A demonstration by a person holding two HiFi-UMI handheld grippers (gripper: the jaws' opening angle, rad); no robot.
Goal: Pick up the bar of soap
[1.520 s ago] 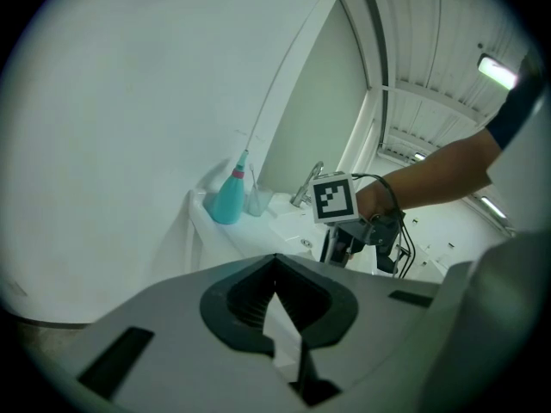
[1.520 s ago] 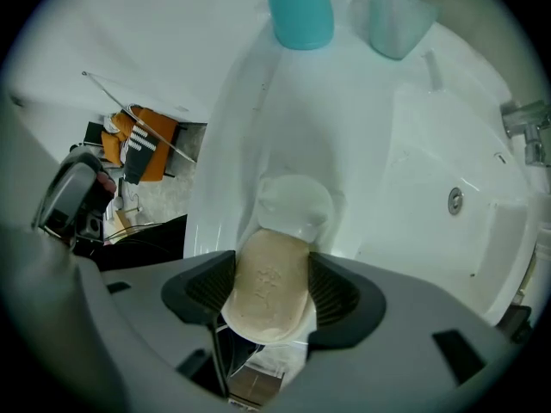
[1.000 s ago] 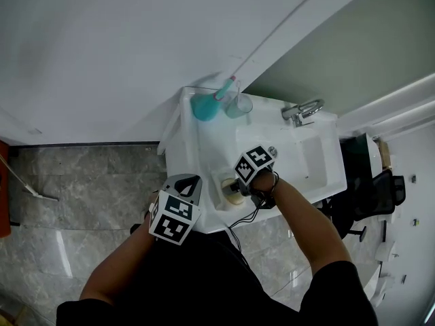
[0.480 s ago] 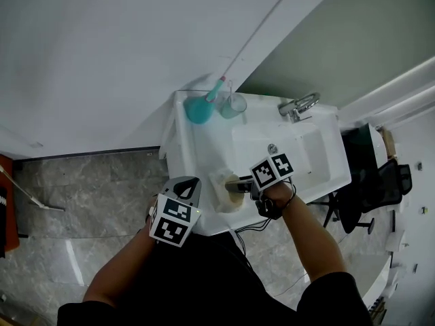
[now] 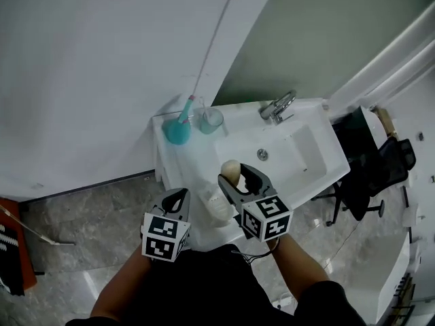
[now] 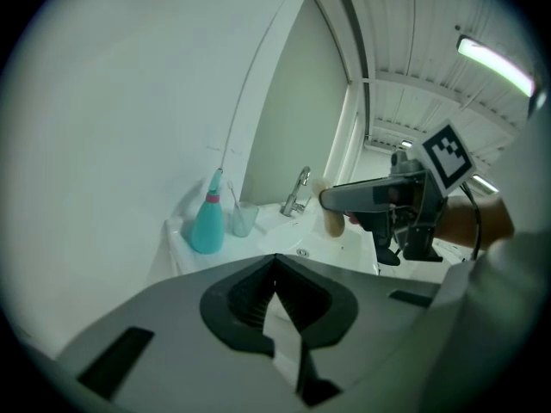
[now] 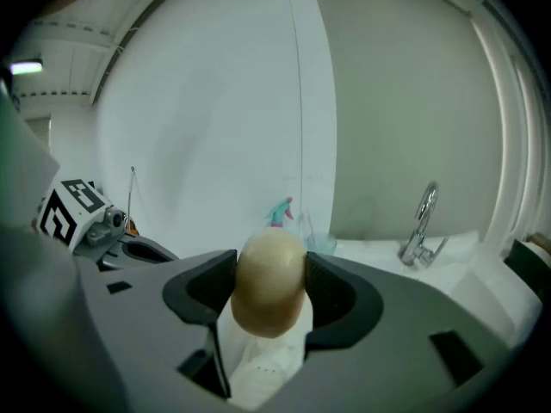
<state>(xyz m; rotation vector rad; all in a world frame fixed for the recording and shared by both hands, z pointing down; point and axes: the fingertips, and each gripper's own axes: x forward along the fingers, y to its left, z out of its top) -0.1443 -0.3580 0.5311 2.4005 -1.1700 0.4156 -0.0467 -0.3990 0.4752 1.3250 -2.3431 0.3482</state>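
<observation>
White sink (image 5: 302,151): one soap bar (image 5: 230,169) was clamped by right gripper (image 5: 236,176); left gripper (image 5: 178,197) was closed, empty. One teal bottle (image 5: 177,132), one cup (image 5: 211,119), one tap (image 5: 278,106) were counted.

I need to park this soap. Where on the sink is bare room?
The soap sits in the right claw. Bare: the counter strip in front of the teal bottle, and the basin right of the drain. Crowded: the back-left corner, where bottle and cup stand together.
</observation>
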